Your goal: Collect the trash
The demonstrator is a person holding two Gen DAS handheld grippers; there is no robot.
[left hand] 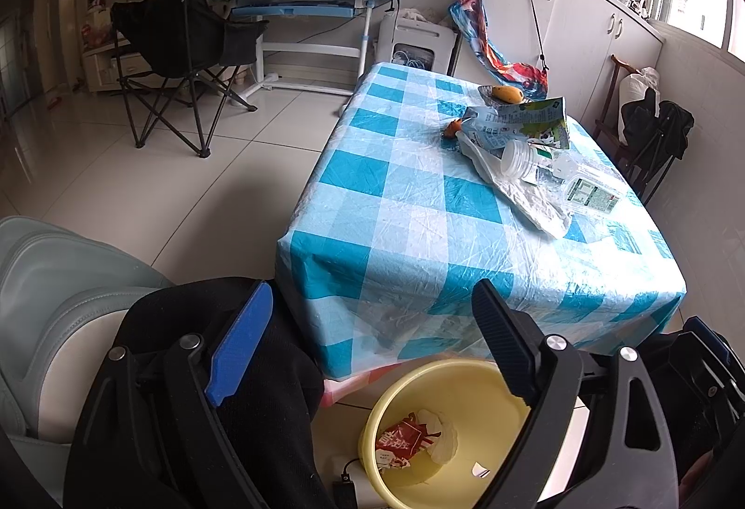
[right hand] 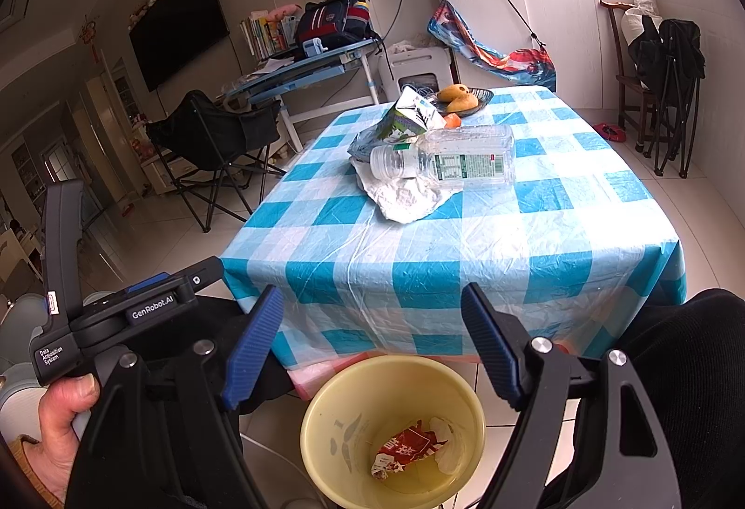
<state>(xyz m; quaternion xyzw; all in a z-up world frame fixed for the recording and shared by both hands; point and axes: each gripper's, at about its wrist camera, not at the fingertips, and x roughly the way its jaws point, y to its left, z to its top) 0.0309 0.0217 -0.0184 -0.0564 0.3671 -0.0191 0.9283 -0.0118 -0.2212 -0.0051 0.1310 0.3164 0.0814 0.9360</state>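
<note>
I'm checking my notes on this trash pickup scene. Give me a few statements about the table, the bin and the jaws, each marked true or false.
1. The clear plastic bottle lies on its side on the checked tablecloth. True.
2. The yellow bin is empty. False: a red wrapper lies in it.
3. The right gripper holds the bottle. False: its jaws are open and hold nothing.
4. The milk carton is on the table. True.
5. The left gripper has open jaws. True.

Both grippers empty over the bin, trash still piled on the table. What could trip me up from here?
The uncapped plastic bottle lies on its side on the crumpled white wrapper, so it may roll or drag the wrapper. The milk carton leans close to the fruit bowl; a wide grab might knock it.
</note>
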